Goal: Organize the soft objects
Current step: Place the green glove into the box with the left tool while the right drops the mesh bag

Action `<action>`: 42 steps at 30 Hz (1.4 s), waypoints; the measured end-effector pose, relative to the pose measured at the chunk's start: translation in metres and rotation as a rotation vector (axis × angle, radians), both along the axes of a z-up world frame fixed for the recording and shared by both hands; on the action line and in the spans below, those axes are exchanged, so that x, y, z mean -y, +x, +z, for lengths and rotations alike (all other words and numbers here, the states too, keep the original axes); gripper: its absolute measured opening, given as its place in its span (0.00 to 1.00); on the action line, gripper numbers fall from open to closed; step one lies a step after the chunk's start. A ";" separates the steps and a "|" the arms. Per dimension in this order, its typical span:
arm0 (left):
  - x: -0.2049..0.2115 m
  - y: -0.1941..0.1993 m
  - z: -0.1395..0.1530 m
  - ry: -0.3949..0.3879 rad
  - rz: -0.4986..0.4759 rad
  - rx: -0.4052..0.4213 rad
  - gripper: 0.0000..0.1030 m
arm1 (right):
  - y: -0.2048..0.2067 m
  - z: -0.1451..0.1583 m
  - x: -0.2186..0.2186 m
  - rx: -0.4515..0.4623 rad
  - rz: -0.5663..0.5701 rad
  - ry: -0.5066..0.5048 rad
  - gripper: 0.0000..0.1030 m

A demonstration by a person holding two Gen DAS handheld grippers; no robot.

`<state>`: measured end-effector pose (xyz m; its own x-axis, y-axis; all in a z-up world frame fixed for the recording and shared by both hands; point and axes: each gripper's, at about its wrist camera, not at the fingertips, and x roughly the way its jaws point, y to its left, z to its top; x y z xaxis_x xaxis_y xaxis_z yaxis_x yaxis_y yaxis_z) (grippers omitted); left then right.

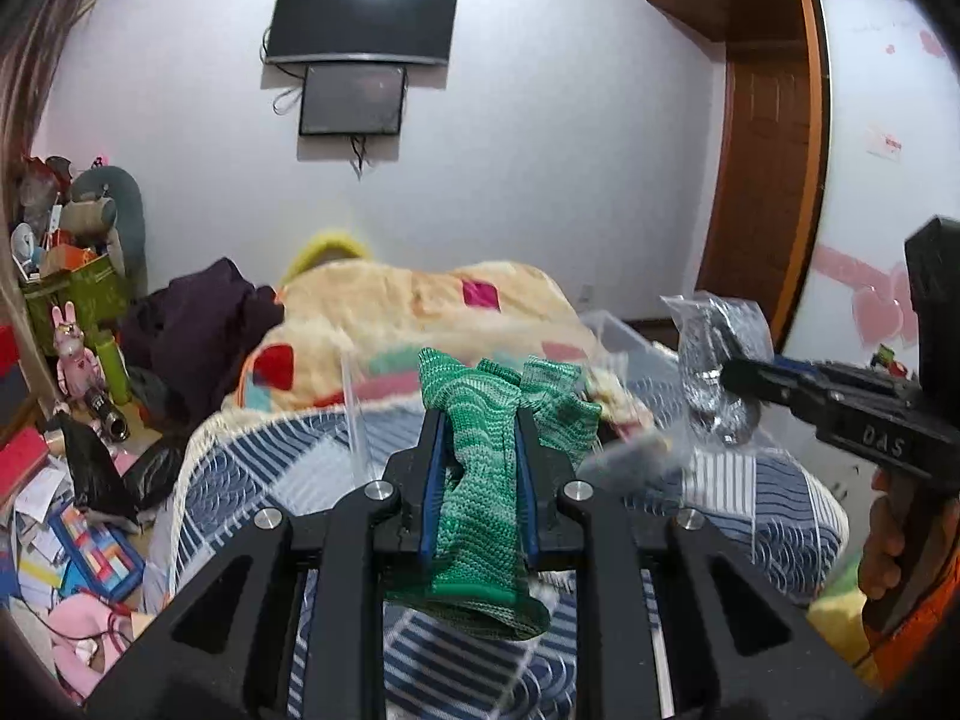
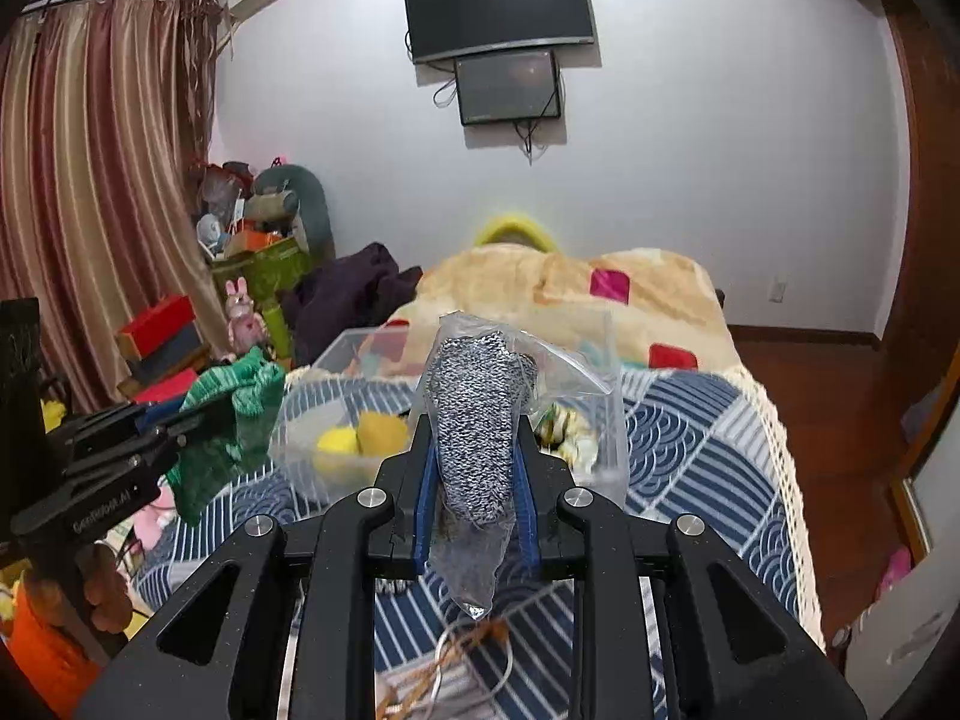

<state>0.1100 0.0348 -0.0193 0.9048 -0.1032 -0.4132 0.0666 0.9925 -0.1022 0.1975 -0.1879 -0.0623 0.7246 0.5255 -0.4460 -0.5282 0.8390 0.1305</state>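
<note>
So my left gripper (image 1: 478, 438) was clamped on a green knit sock (image 1: 480, 480), both blue pads squeezed against it. The sock's long axis ran straight along the fingers, 12 to 6 in my left wrist view, with the bunched end poking up past the tips toward 12 and the cuff end flopping down toward 6 under the jaws. It was held up off the bed, not touching the blue patterned quilt (image 1: 780, 516) below.

My right gripper (image 2: 474, 444) was closed on a black-and-white speckled knit thing in a clear plastic bag (image 2: 477, 420). That one also ran 12 to 6 along the fingers: the wide end stuck up toward 12 and the narrow tip of the bag hung down at 6.

From the right wrist view, the left gripper (image 2: 198, 414) with the green sock (image 2: 228, 414) sat off at 9 o'clock. From the left wrist view the right gripper (image 1: 738, 375) came in from 3 o'clock with the bag (image 1: 717, 366) held up at its tip.

The clear plastic bin (image 2: 336, 396) sat on the quilt (image 2: 690, 450) right behind the bag, with something yellow and fuzzy (image 2: 360, 438) inside it. A fluffy beige blanket (image 2: 540, 282) was heaped further back, at 12.
</note>
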 end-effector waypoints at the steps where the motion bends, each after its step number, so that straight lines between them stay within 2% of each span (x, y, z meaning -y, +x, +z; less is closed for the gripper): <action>1: -0.003 0.004 0.002 -0.012 -0.004 0.003 0.20 | 0.003 0.002 -0.003 0.005 -0.002 -0.001 0.20; 5: -0.014 0.025 0.005 -0.055 -0.013 -0.008 0.20 | 0.017 0.004 -0.011 0.007 -0.001 -0.006 0.20; 15: -0.013 0.072 -0.006 0.013 0.035 -0.063 0.20 | 0.043 -0.004 -0.037 -0.026 0.016 -0.056 0.20; 23: -0.005 0.107 -0.032 0.062 0.061 -0.163 0.20 | 0.058 -0.026 -0.057 -0.103 0.047 -0.136 0.20; 29: 0.000 0.118 -0.047 0.098 0.070 -0.221 0.22 | 0.061 -0.038 -0.061 -0.136 0.062 -0.173 0.21; 32: 0.001 0.118 -0.048 0.098 0.069 -0.227 0.34 | 0.059 -0.040 -0.061 -0.138 0.064 -0.189 0.21; 34: 0.001 0.116 -0.048 0.102 0.071 -0.229 0.53 | 0.058 -0.041 -0.060 -0.140 0.064 -0.194 0.24; 37: 0.004 0.110 -0.045 0.115 0.071 -0.214 0.64 | 0.056 -0.038 -0.057 -0.126 0.053 -0.193 0.40; 39: 0.008 0.104 -0.042 0.137 0.067 -0.204 0.69 | 0.053 -0.036 -0.052 -0.109 0.040 -0.190 0.54; 41: 0.010 0.100 -0.039 0.162 0.078 -0.195 0.78 | 0.052 -0.033 -0.047 -0.101 0.023 -0.183 0.65; 42: 0.011 0.098 -0.038 0.177 0.089 -0.192 0.86 | 0.052 -0.031 -0.045 -0.095 0.014 -0.177 0.72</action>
